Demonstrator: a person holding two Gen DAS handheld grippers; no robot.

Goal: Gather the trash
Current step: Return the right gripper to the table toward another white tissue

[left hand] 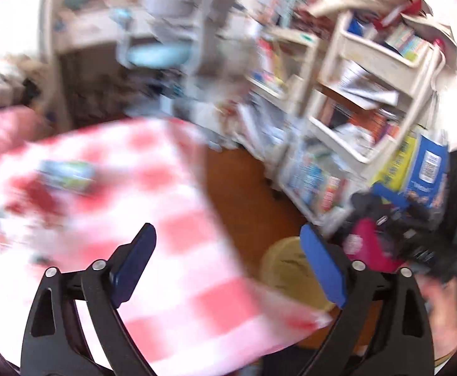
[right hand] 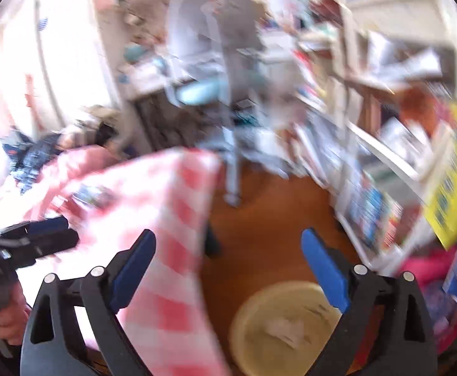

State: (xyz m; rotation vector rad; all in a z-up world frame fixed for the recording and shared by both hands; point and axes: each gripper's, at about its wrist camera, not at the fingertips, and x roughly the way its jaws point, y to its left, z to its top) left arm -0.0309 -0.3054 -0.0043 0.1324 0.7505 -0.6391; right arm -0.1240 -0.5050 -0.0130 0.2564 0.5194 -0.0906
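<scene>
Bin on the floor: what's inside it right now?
The cream bin holds pale crumpled paper-like scraps, too blurred to name. The right gripper hangs open above it; one finger covers part of the rim. Its bottom is hidden.

Pretty clearly a lived-in home room: white shelves (left hand: 366, 94) crammed with books and papers, a desk chair (right hand: 209, 72), wood floor (right hand: 259, 219), red-checked tablecloth (left hand: 172, 250).

The right gripper (right hand: 228, 264) hangs with its blue fingers (right hand: 324, 269) spread wide and nothing between them. Below sits a round cream bin (right hand: 259, 322) on the wooden floor (right hand: 259, 213) — paper scraps inside. A red-checked cloth (right hand: 166, 213) covers the table's near corner; the left gripper (right hand: 45, 235) reaches over its left edge.
</scene>
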